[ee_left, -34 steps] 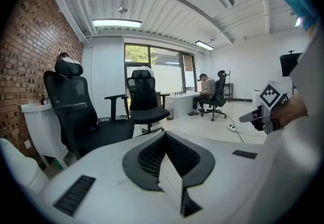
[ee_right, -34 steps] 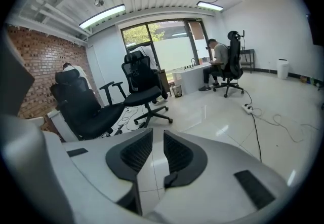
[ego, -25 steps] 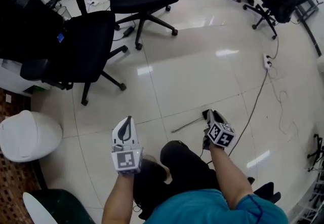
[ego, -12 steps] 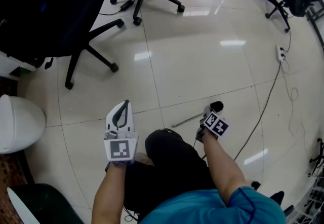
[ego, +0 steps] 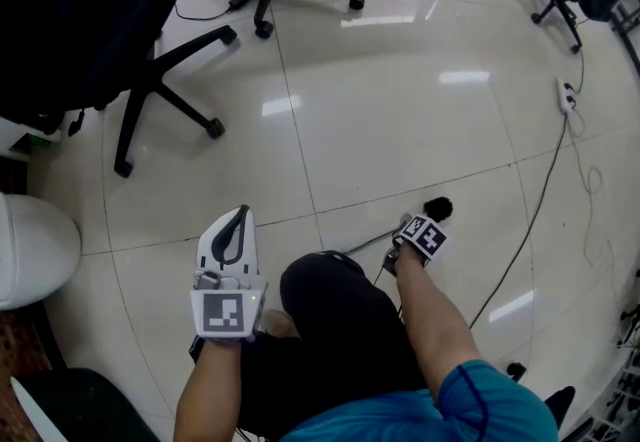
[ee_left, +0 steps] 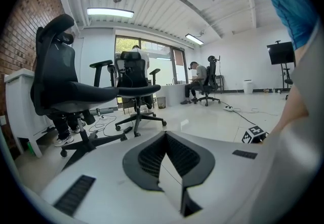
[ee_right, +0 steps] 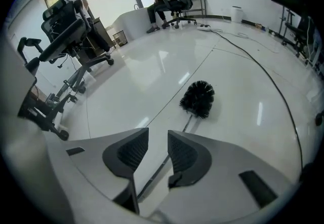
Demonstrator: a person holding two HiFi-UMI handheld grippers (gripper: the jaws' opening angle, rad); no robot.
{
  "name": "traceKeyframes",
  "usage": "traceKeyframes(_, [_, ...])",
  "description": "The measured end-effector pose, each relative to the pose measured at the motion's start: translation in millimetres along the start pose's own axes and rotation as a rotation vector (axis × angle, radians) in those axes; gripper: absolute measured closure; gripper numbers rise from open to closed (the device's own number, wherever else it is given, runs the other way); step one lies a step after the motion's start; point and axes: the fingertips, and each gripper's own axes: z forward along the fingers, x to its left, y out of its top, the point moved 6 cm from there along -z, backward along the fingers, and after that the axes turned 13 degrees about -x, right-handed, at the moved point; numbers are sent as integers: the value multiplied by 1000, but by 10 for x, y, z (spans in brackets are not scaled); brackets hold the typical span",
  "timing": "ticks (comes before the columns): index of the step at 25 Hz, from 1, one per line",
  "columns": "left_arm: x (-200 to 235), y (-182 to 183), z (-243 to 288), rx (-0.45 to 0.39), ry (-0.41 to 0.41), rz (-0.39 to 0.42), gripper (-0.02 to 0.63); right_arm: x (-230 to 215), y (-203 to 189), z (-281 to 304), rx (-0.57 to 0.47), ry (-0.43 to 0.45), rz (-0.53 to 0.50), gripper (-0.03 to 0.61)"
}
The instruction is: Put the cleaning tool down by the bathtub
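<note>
Fingers [ee_right: 187, 154] of the downtilted right gripper [ee_right: 158, 132] just opening, brush [ee_right: 198, 98] handle between; left gripper's [ee_left: 164, 134] clenched.

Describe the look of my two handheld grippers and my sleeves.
Both the left gripper and the right gripper are white plastic with dark grey ribbed pads, each carrying a cube with black-and-white square markers. The person wears a teal short-sleeved shirt.

The left gripper [ee_left: 166, 137] points almost level across a glossy pale floor [ee_left: 202, 121], its jaws closed together with nothing between them. A black office chair [ee_left: 66, 91] stands close at the left, and a second chair [ee_left: 135, 86] is behind it. Far back a person [ee_left: 196, 77] sits on another chair. A marker cube [ee_left: 254, 134] shows low at the right.
</note>
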Motion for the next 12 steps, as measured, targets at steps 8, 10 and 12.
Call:
traceKeyframes(8, [-155, -166, 89, 57, -84, 32, 615, -133, -326, 423, 89, -63, 26, 430])
traceKeyframes(10, [-127, -171, 102, 57, -69, -6, 615, -145, -354, 505, 83, -67, 15, 430])
traceKeyframes(12, [-106, -147, 109, 51, -60, -19, 615, -130, -341, 559, 67, -62, -15, 431])
